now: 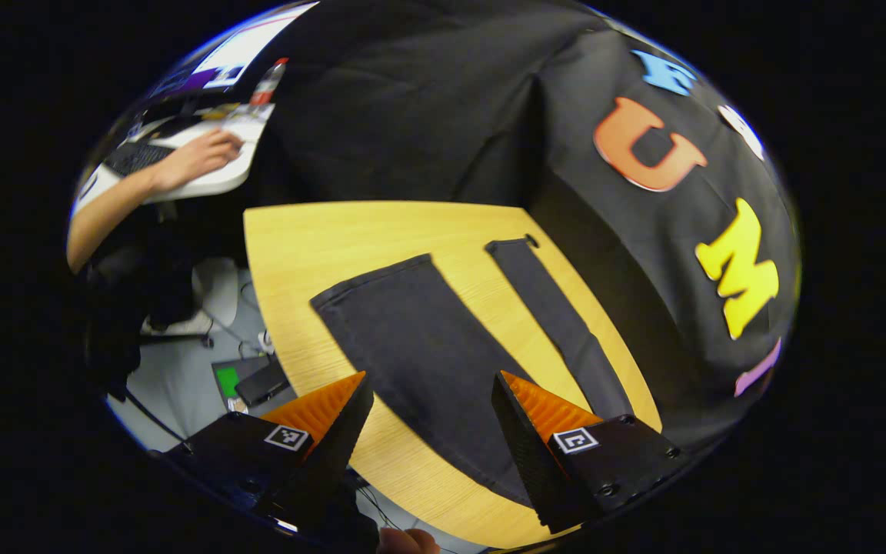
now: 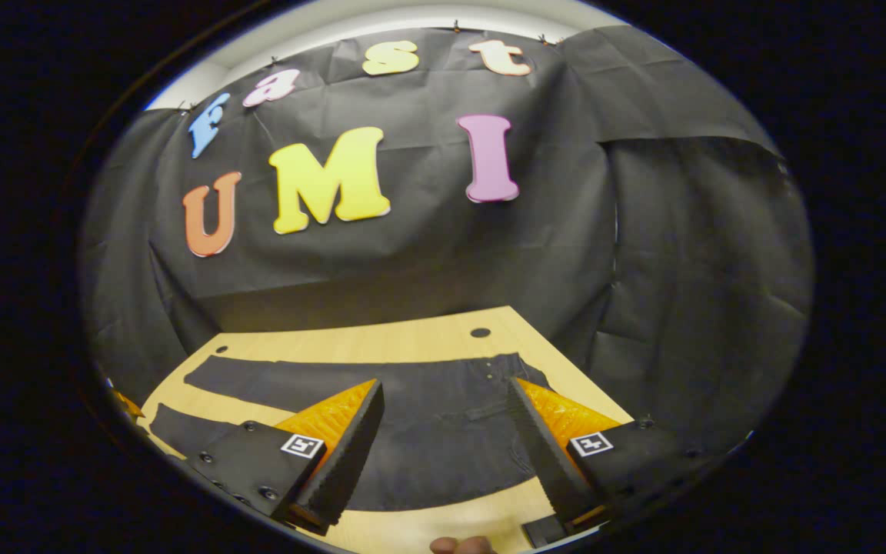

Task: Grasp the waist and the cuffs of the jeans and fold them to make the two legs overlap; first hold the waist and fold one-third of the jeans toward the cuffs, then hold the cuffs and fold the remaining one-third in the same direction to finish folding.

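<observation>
Left gripper view: one jeans (image 1: 428, 346), two legs spread apart.

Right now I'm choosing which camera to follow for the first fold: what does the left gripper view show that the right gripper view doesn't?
Left gripper view: the two spread legs with their cuffs, plus a person's arm at a white desk beside the booth. Right gripper view: the waist end with its rivets, and a round hole in the table. Both share the dark jeans lying flat on the wooden table, each seen between open fingers holding nothing.
</observation>
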A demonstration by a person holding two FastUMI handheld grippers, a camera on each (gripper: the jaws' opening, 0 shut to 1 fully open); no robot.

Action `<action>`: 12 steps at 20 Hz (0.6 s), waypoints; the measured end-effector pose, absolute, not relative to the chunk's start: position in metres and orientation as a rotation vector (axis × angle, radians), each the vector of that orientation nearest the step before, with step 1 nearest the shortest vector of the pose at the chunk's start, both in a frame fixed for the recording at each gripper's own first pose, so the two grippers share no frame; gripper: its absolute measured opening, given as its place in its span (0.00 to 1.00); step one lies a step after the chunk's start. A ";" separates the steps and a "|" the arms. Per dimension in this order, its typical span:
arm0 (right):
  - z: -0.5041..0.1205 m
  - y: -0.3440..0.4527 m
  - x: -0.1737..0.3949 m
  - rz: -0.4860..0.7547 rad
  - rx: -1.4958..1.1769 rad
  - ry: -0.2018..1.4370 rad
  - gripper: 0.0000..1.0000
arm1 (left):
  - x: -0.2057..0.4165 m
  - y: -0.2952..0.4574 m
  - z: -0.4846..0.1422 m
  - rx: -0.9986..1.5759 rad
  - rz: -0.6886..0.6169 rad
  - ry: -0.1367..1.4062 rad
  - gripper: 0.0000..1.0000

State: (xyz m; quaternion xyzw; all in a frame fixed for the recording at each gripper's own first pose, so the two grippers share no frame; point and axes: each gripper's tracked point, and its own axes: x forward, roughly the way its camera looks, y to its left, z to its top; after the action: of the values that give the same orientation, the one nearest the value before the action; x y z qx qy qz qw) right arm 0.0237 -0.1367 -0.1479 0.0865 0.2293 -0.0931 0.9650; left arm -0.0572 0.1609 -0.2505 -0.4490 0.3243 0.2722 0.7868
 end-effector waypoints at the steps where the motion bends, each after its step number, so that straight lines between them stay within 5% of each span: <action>1: -0.153 -0.144 0.024 -0.213 0.193 0.476 1.00 | -0.058 0.165 -0.257 -1.028 0.612 0.719 0.99; 12: -0.173 -0.167 0.031 -0.349 0.191 0.526 1.00 | -0.018 0.204 -0.301 -1.303 0.721 0.817 0.97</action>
State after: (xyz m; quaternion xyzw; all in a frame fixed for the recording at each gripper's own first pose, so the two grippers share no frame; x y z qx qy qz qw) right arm 0.0311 -0.1673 -0.1732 0.0938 0.2584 -0.1713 0.9461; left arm -0.0185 0.2040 -0.3005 -0.5759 0.3609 0.3189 0.6606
